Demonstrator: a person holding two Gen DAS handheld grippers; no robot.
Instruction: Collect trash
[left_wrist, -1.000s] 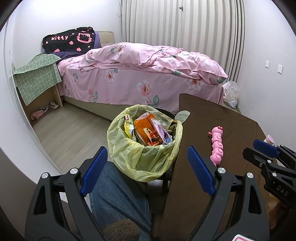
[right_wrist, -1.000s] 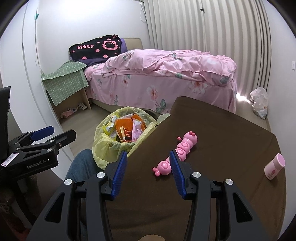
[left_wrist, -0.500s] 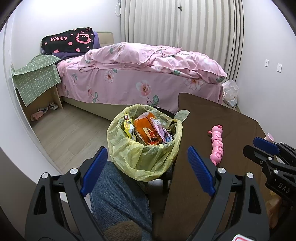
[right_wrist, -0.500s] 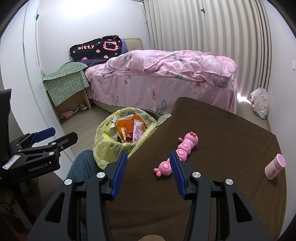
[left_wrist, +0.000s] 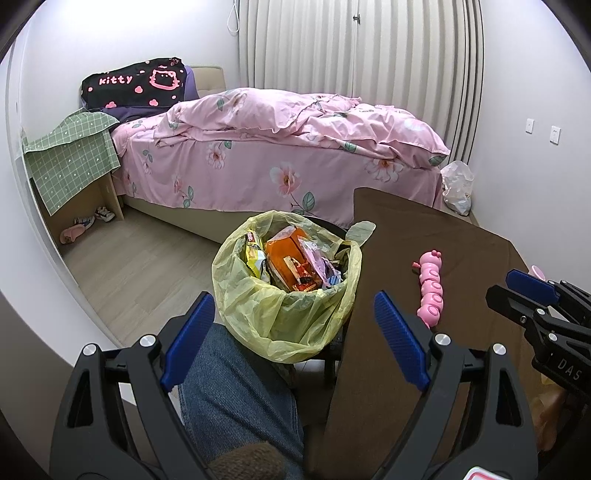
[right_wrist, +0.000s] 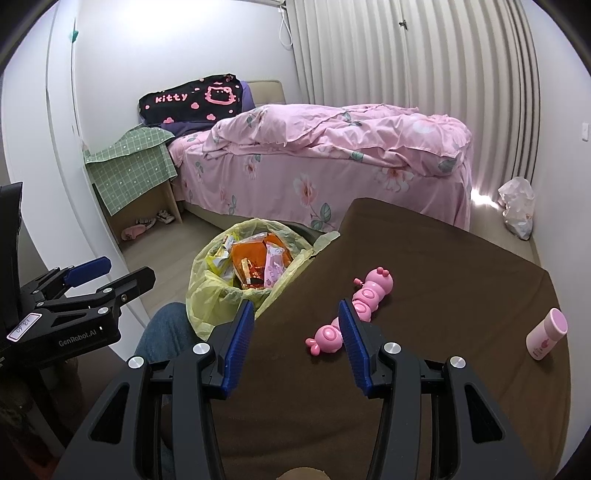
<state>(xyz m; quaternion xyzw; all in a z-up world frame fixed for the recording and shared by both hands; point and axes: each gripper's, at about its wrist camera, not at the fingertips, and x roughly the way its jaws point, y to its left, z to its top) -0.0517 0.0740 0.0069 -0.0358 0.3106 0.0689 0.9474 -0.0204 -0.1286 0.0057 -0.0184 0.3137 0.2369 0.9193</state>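
Note:
A bin lined with a yellow bag (left_wrist: 295, 317) (right_wrist: 207, 291) stands beside the brown table, stuffed with snack wrappers (left_wrist: 291, 258) (right_wrist: 255, 262). My left gripper (left_wrist: 293, 321) hovers just in front of the bin, jaws wide open and empty. My right gripper (right_wrist: 295, 328) is over the table's near left part, open with nothing between its blue pads (right_wrist: 240, 339). It also shows at the right edge of the left wrist view as a gripper (left_wrist: 532, 291). A pink caterpillar toy (left_wrist: 430, 288) (right_wrist: 354, 310) lies on the table just beyond the right fingers.
The brown table (right_wrist: 443, 280) (left_wrist: 406, 229) also bears a small pink bottle (right_wrist: 548, 334). A person's jeans-clad leg (left_wrist: 236, 398) is below the bin. A pink-covered bed (left_wrist: 295, 147), a green-clothed side table (left_wrist: 70, 155) and a white plastic bag (left_wrist: 458, 184) on the floor lie beyond.

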